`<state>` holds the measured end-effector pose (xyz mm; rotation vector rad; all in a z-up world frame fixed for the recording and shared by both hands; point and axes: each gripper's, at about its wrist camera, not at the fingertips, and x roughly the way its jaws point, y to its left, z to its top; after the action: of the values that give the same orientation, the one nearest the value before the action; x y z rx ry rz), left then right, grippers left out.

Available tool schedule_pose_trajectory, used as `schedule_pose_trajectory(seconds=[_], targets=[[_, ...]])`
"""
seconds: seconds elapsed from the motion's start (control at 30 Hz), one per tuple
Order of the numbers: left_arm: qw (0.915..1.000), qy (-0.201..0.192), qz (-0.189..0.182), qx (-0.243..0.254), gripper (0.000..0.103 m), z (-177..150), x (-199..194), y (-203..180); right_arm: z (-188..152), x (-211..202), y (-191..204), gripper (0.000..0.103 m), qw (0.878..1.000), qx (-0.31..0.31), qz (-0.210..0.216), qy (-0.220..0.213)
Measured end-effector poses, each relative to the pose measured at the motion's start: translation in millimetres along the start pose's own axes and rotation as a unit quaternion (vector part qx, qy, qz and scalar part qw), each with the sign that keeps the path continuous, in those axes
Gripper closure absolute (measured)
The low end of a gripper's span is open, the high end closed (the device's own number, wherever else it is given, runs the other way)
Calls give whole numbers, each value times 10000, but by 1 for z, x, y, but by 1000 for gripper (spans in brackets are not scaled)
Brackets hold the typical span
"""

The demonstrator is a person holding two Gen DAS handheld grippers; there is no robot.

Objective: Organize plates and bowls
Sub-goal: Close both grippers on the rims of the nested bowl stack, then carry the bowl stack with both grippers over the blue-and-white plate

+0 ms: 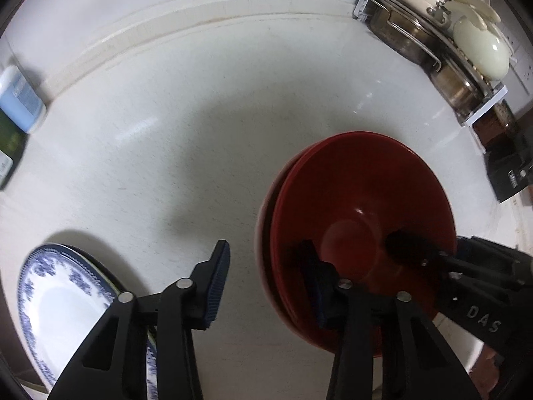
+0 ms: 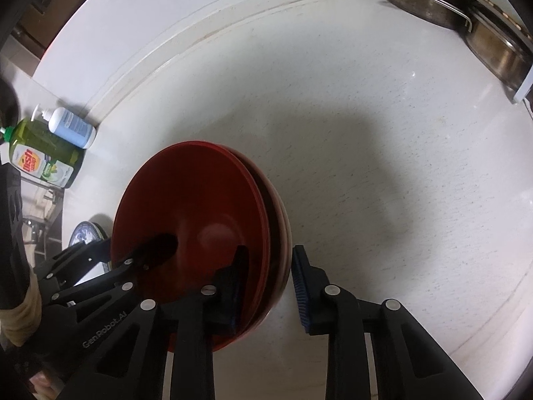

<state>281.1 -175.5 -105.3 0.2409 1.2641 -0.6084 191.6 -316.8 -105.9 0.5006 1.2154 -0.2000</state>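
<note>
A stack of red bowls [image 1: 359, 200] [image 2: 200, 193] sits between both grippers over the white counter [image 1: 200, 116]. My left gripper [image 1: 266, 276] is open and straddles the stack's left rim, one finger inside the top bowl and one well clear outside. My right gripper [image 2: 269, 280] straddles the right rim, and its jaws are closed in on the stacked rims. Each gripper's tip shows inside the bowl in the other's view. A blue-and-white patterned plate [image 1: 63, 300] [image 2: 83, 230] lies on the counter to the left of the left gripper.
A dish rack [image 1: 433, 33] with metal pans and cream lids stands at the back right. A green dish soap bottle [image 2: 43, 156] and a blue pump bottle [image 2: 71, 128] stand at the left by the wall. A dark box [image 1: 506, 173] sits at the right edge.
</note>
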Motion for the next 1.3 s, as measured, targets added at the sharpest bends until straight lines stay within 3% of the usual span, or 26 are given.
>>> schedule_pose_trajectory(seconds=[0.13,0.3,0.53,0.87,1.3], targets=[[9993,84,-326,-143,76,0,1,1,1,1,1,76,10000,24,-6,4],[9989,112,-355,-292,77,1,0,1,2,2,3,77,10000,53,-19,31],[9995,1,-163,-278,77,-2,-11,-4,2,-2,2,78,9999,45,56,80],[9984,-339,-35,-457,78,-10,-47,8,0,-28,30,79,9987,-426,136,-244],[9897,-782,239,-1173,78,-43,-96,52,-2,-43,88,79,9908,-1220,462,-358]])
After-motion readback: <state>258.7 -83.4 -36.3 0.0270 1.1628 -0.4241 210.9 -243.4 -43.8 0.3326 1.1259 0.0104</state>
